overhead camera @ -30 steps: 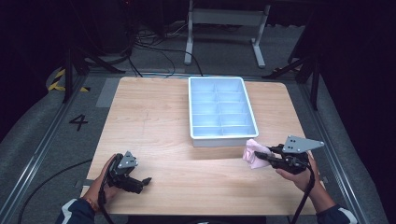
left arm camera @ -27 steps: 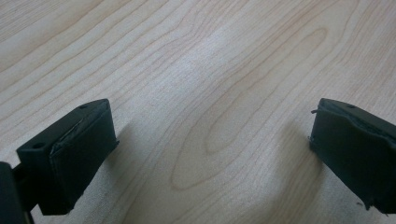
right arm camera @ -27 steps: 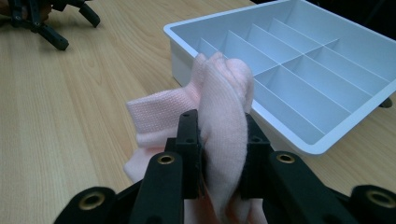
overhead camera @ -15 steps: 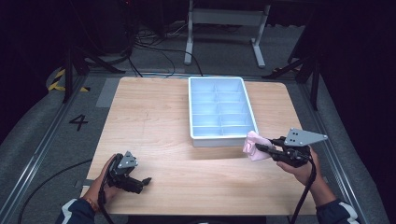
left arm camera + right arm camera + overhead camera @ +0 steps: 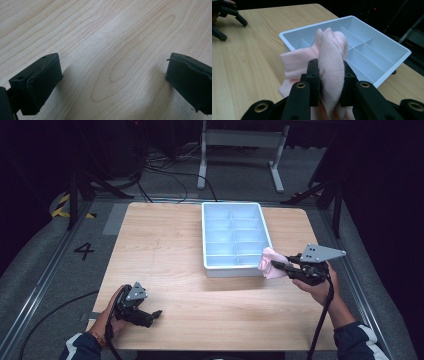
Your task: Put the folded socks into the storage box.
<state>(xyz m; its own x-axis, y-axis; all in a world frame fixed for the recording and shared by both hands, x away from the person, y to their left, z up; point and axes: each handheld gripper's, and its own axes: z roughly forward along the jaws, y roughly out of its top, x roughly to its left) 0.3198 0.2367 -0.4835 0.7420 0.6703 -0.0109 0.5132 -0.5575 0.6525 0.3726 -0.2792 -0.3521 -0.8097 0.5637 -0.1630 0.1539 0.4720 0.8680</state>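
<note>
A bundled pink sock (image 5: 270, 262) hangs just off the near right corner of the pale blue divided tray (image 5: 207, 227), above the wooden table. My right gripper (image 5: 277, 265) is shut on it; in the right gripper view the pink sock (image 5: 329, 53) bulges up between the two black pads (image 5: 313, 75), with the tray (image 5: 397, 48) right behind it. My left gripper (image 5: 155, 314) rests at the near left of the table. Its jaws stand wide apart in the left gripper view, around the gripper's middle (image 5: 113, 82), with bare wood between them.
The tray's compartments look empty. A metal stand (image 5: 240, 140) and cables lie on the floor beyond the table. A floor mark reading 4 (image 5: 84, 251) is at the left. The left gripper (image 5: 229, 18) shows far off in the right gripper view.
My right gripper has lifted the pink sock and carried it toward the tray's near right corner. The left gripper has stayed put.
</note>
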